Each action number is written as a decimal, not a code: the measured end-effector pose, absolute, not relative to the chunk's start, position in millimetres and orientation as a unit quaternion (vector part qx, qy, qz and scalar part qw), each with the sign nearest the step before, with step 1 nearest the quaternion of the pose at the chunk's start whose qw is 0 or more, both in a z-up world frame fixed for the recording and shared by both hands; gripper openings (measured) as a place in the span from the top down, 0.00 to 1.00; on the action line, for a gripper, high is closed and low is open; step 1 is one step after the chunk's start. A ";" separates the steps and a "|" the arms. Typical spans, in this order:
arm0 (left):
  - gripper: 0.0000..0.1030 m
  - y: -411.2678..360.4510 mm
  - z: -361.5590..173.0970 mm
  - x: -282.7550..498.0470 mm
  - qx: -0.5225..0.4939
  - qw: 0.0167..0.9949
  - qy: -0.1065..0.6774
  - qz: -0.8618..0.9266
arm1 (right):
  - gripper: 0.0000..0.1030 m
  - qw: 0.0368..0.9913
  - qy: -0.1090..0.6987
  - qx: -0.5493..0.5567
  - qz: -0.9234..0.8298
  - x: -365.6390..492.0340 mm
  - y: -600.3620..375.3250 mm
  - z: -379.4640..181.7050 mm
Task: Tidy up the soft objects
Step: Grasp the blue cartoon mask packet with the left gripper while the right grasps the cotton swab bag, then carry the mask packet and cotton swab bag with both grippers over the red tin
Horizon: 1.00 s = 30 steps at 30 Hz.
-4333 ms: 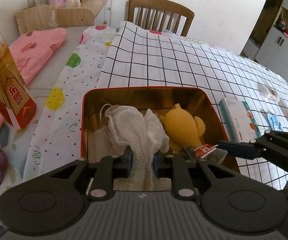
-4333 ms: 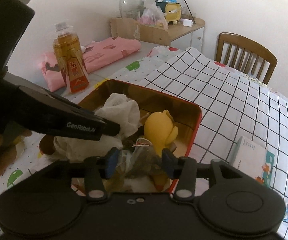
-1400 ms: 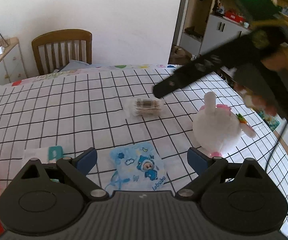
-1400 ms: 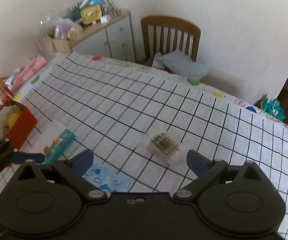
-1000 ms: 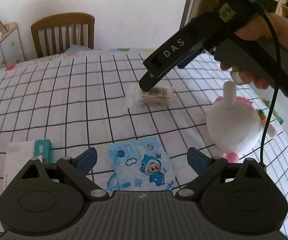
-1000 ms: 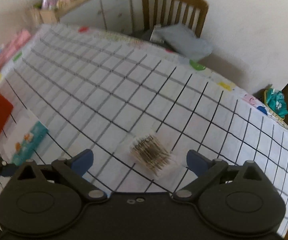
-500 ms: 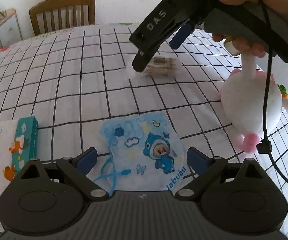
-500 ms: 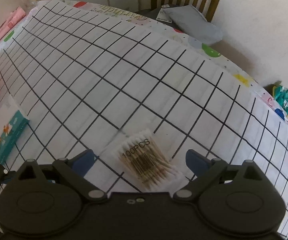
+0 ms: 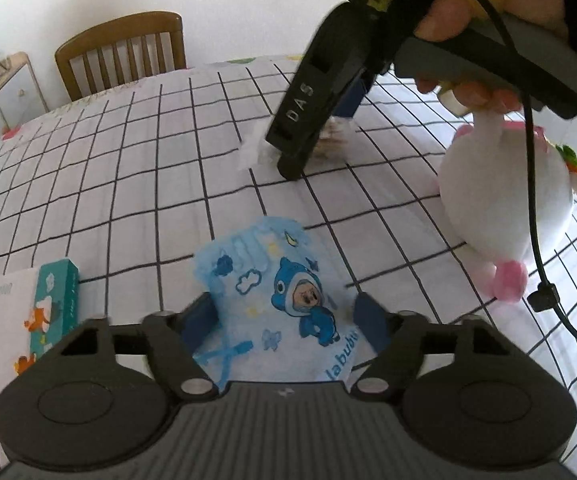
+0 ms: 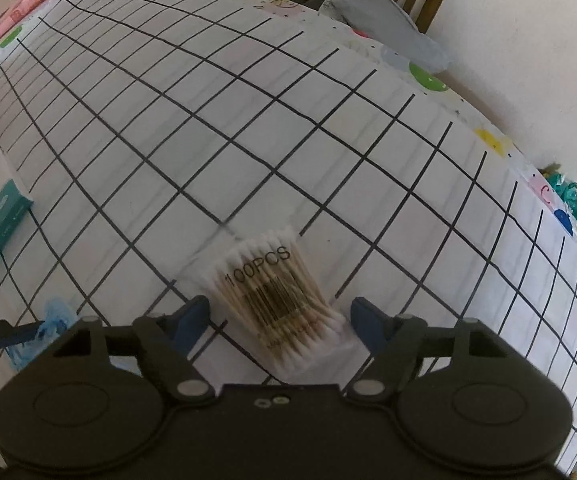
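Both tools are down over the black-grid tablecloth (image 9: 136, 184), and the plush rabbit (image 9: 504, 208) serves as the reference landmark. The left gripper (image 9: 284, 316) straddles a flat blue cartoon-print pouch (image 9: 272, 300), which lies on the cloth near the rabbit's left side in the left wrist view. Its jaws have just been closing; the pouch's near part sits between the blue pads, and its side edges are bulged up against them, so contact is judged to have begun but a firm pinch is not confirmed. The right gripper (image 10: 280, 320) stands over a clear bag of cotton swabs (image 10: 276, 296), which lies beyond the pouch and further left of the rabbit. Its jaws have also just been closing, yet a visible gap remains on each side of the bag, so it grips nothing. The pouch is judged very light, limp and thin: it will fold and crumple under the pads, and its smooth printed surface could slide. Hold is best taken across the bunched near portion, not a single layer at the edge. The swab bag is judged light, with a slippery film wrapper over a fairly firm bundle of sticks. The pads should close across the middle of the bundle at the barcode; the loose empty film at the ends would likely pull free. A teal tissue box (image 9: 54, 312) lies on the far side of the pouch from the rabbit.
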<state>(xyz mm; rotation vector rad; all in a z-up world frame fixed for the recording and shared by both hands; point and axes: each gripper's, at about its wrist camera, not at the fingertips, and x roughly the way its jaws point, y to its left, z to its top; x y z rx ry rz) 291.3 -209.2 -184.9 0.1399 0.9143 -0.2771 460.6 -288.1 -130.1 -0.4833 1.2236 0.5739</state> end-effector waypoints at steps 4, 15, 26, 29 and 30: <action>0.65 -203.4 -179.7 295.1 0.065 0.887 0.439 -0.131 | 0.43 0.756 0.553 -0.226 0.267 458.1 -287.3 -125.2; 0.80 -189.7 -169.3 293.8 0.044 0.893 0.430 -0.129 | 0.57 0.780 0.518 -0.219 0.274 435.4 -290.0 -104.6; 0.80 -167.2 -139.0 285.0 0.026 0.902 0.414 -0.122 | 0.58 0.808 0.480 -0.184 0.289 398.1 -300.9 -57.1; 0.80 -159.1 -127.7 279.3 0.024 0.905 0.407 -0.121 | 0.58 0.814 0.473 -0.178 0.288 385.3 -300.7 -43.7; 0.80 -158.4 -123.8 276.6 0.024 0.906 0.405 -0.121 | 0.58 0.815 0.472 -0.174 0.289 381.0 -300.5 -40.2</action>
